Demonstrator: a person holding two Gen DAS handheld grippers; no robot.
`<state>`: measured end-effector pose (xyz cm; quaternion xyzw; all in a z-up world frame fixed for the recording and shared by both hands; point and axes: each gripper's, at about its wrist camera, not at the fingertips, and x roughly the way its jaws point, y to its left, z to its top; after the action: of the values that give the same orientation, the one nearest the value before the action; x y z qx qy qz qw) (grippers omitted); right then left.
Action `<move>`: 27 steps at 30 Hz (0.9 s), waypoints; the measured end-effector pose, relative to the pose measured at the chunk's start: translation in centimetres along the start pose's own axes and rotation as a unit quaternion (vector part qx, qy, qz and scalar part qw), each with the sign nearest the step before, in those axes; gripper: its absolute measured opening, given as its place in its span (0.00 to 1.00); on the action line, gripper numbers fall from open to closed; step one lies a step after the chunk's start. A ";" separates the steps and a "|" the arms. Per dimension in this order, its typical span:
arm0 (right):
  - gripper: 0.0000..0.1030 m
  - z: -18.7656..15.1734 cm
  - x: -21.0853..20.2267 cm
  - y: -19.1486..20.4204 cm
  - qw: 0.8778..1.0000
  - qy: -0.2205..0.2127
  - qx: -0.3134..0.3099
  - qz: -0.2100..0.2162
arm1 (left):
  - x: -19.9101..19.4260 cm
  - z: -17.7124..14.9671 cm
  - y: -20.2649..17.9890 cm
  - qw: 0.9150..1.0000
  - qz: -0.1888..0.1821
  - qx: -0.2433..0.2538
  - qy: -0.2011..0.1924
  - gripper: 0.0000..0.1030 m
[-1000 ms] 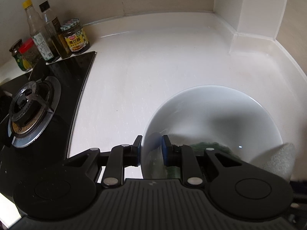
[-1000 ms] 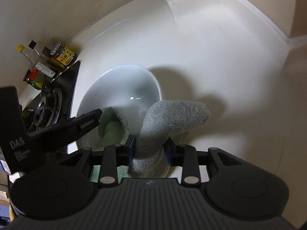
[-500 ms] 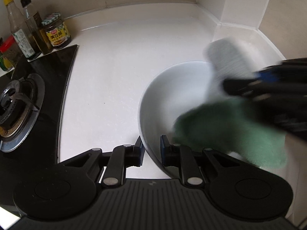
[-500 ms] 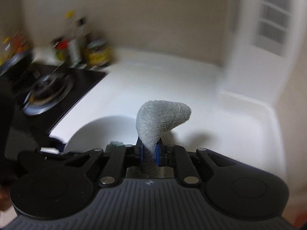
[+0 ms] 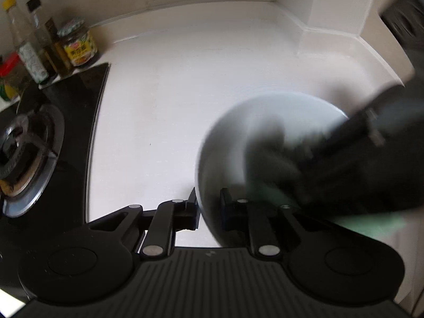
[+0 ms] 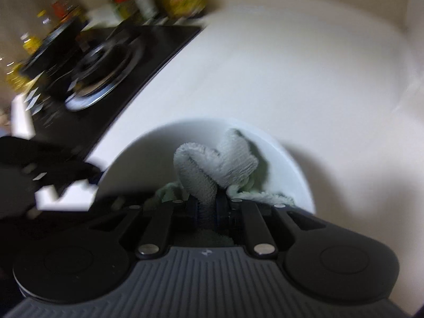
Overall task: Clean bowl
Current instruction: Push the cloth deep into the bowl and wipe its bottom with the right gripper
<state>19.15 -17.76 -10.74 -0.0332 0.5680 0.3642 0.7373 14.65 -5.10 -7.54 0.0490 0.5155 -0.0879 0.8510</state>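
Note:
A white bowl (image 5: 233, 132) sits on the white counter. My left gripper (image 5: 208, 206) is shut on the bowl's near rim, one finger outside and one inside. My right gripper (image 6: 206, 209) is shut on a grey-green cloth (image 6: 220, 159) and presses it into the bowl (image 6: 148, 153). In the left wrist view the right gripper (image 5: 357, 164) is a dark blur over the bowl's right half, with the green cloth (image 5: 371, 224) under it. The left gripper (image 6: 47, 169) shows blurred at the bowl's left rim in the right wrist view.
A black gas hob with a burner (image 5: 18, 153) lies left of the bowl. Bottles and jars (image 5: 76, 45) stand behind it against the wall. A raised white ledge (image 5: 331, 18) boxes in the counter's back right corner.
My right gripper has come down from above the counter and pushed the cloth into the bowl. My left gripper keeps its hold on the rim.

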 end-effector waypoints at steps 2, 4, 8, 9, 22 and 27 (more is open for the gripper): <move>0.09 -0.6 -0.3 0.4 0.999 0.044 -0.027 0.011 | 0.1 0.2 0.2 1.000 -0.008 -0.003 0.003 0.15; 0.09 -0.8 -1.3 0.9 0.997 0.059 -0.051 -0.011 | 0.2 0.3 0.3 1.000 -0.011 -0.002 0.006 0.14; 0.09 0.1 -3.7 1.0 0.995 -0.021 -0.050 -0.087 | 0.3 0.4 0.6 1.000 -0.021 0.000 0.010 0.12; 0.09 0.4 -3.8 1.0 0.993 -0.045 -0.052 -0.096 | 0.3 0.4 0.7 1.000 -0.023 0.002 0.010 0.11; 0.10 -1.3 0.4 1.7 0.989 0.036 -0.109 0.091 | 0.8 0.6 3.5 0.994 -0.070 -0.073 0.033 0.09; 0.09 -0.6 -1.7 3.0 0.990 0.036 -0.136 -0.023 | 1.4 1.0 5.2 0.985 -0.117 -0.116 0.056 0.06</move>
<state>16.82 -16.71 -8.36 -0.1597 0.5385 0.4196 0.7131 17.15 -0.27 -8.34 -0.1059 0.5714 -0.1239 0.8043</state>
